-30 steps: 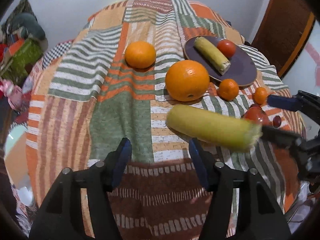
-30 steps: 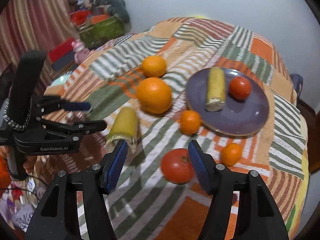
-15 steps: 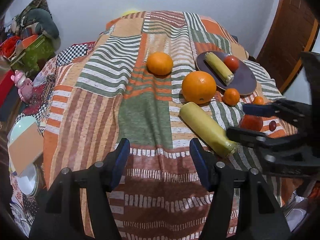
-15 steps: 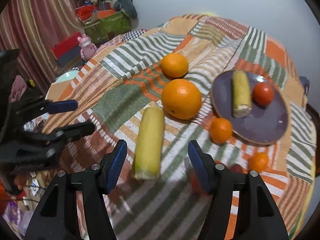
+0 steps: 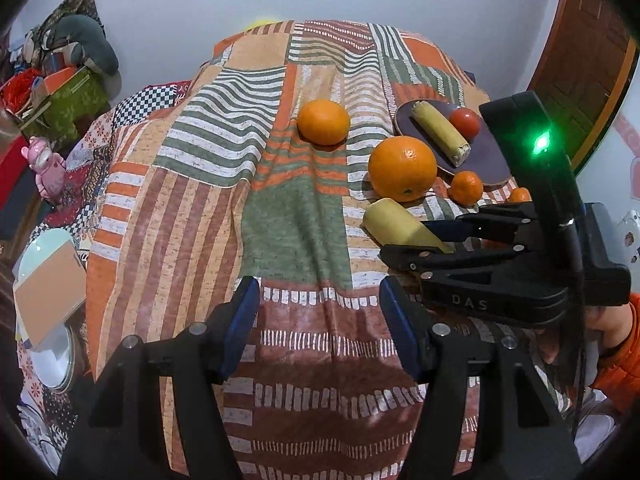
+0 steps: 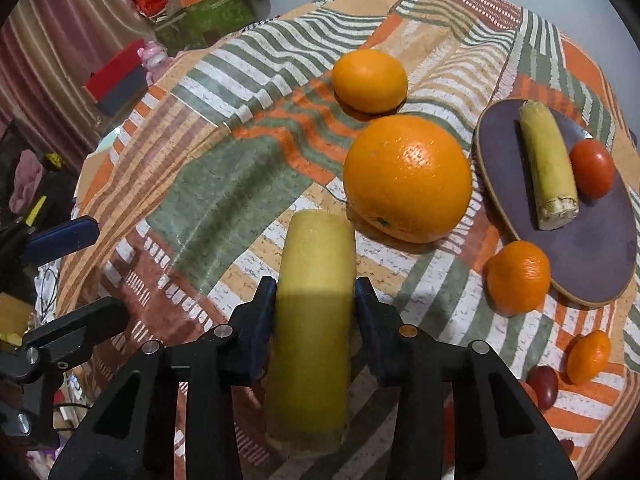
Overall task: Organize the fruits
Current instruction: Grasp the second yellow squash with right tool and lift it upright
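A patchwork cloth [image 5: 280, 220] was spread over the worktop, and on it a purple plate [image 6: 592, 256] was laid with one corn cob [image 6: 550, 168] and a tomato [image 6: 592, 168]. A second corn cob [image 6: 316, 280], just beside the large orange [image 6: 408, 176], was clasped between the pads of the right hand-held gripper [image 6: 316, 296]. The left hand-held gripper [image 5: 320, 316] was held spread and unladen above the cloth.

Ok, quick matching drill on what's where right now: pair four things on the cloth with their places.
Things:
1. tomato
2. big orange
3. loose yellow cob
4. left tongs

Places:
A. between the right tongs' fingers
B. open, over bare cloth
C. on the purple plate
D. on the cloth beside the plate

Pairs: 1-C, 2-D, 3-A, 4-B
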{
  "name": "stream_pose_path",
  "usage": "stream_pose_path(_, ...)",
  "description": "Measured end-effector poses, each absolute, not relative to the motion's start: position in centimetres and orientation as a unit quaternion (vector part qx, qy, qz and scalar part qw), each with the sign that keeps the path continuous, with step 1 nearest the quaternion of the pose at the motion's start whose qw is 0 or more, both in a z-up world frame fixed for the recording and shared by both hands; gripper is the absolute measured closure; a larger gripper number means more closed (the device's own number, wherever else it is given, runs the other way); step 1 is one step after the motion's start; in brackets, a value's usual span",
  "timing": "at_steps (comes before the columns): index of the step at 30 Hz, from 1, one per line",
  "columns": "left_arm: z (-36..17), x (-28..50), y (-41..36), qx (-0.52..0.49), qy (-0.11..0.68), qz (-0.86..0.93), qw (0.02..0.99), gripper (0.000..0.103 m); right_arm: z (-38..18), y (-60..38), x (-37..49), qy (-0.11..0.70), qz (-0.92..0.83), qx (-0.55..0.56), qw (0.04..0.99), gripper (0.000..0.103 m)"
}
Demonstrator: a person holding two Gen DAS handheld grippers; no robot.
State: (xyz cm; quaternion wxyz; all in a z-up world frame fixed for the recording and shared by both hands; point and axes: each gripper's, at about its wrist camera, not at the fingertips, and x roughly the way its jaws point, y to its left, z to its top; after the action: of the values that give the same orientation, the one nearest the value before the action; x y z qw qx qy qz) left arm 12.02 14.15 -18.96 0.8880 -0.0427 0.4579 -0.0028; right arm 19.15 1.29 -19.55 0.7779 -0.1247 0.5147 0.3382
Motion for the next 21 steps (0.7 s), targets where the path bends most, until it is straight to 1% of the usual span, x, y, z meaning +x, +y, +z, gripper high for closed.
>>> stream_pose_path(9,-18.4,12.3,13.9,-0.050,0.452,-0.001,0.891,0.041,-19.0,0.8,18.9,0.502,0.342,-0.121,0.785,0.067)
stream_pose_path(18,-17.0,14.4,12.1,-0.046,0.443,-0.013,0.895,0.041,-13.5,-4.4,19.1,0.448,0.330,-0.082,0.827,0.068)
stream_pose_path(21,-16.8,15.8,10.9,-0.040,0.442,-0.021,0.896,0.039,-11.7,-6.8,20.0,0.431,0.318,-0.063,0.842,0.068)
